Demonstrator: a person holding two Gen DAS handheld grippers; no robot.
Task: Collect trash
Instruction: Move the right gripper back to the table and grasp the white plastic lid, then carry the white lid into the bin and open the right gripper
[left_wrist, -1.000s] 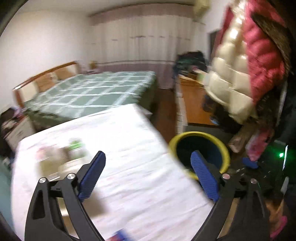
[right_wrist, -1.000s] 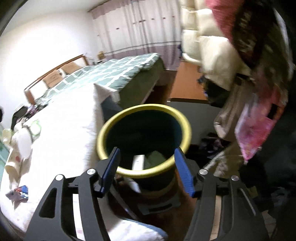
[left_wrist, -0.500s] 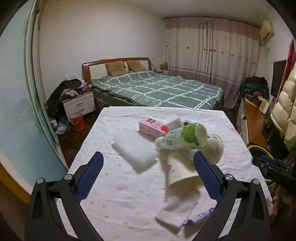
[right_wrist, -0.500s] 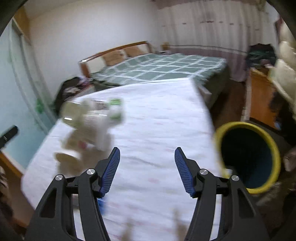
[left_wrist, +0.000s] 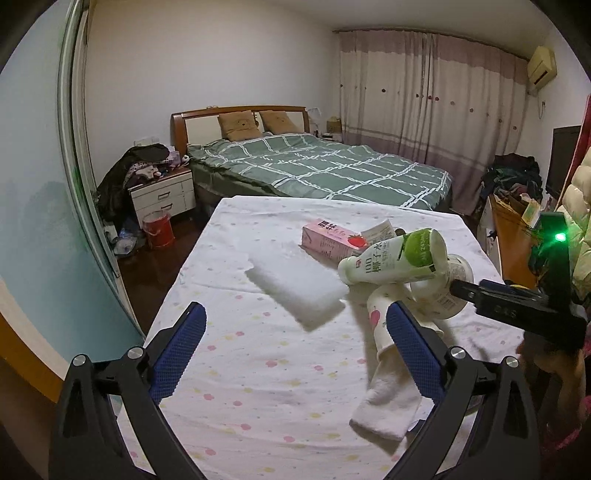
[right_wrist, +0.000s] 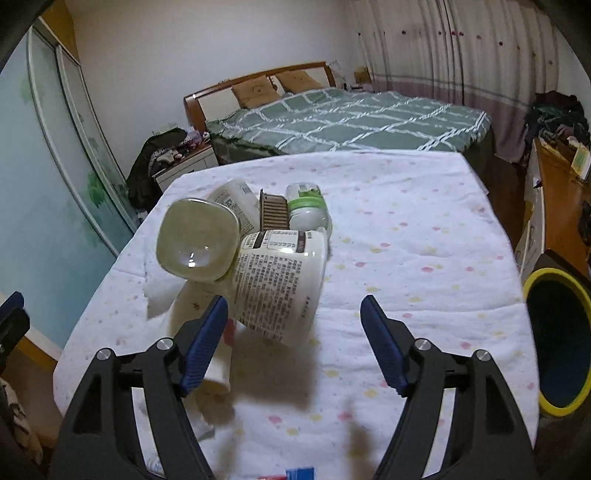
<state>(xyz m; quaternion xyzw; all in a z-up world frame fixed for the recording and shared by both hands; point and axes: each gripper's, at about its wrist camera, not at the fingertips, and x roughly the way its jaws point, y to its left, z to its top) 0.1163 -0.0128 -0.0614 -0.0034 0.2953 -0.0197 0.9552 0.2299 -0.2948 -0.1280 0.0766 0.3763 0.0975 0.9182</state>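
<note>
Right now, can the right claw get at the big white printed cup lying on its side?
Probably yes. The right claw is opening, empty, and the cup lies just ahead with nothing between them; the bottle leans against the cup's far side.

We see a table (left_wrist: 229, 373) in the middle of both views, with a bed (left_wrist: 317, 170) behind it. On the table, a carton (left_wrist: 330, 240) lies behind a bottle (left_wrist: 391, 260). A folded cloth (left_wrist: 295, 290) lies left of the bottle. In the right wrist view, a big cup (right_wrist: 275, 284) lies on its side at centre, and a bin (right_wrist: 557, 343) stands at the right edge, beside the table.
</note>
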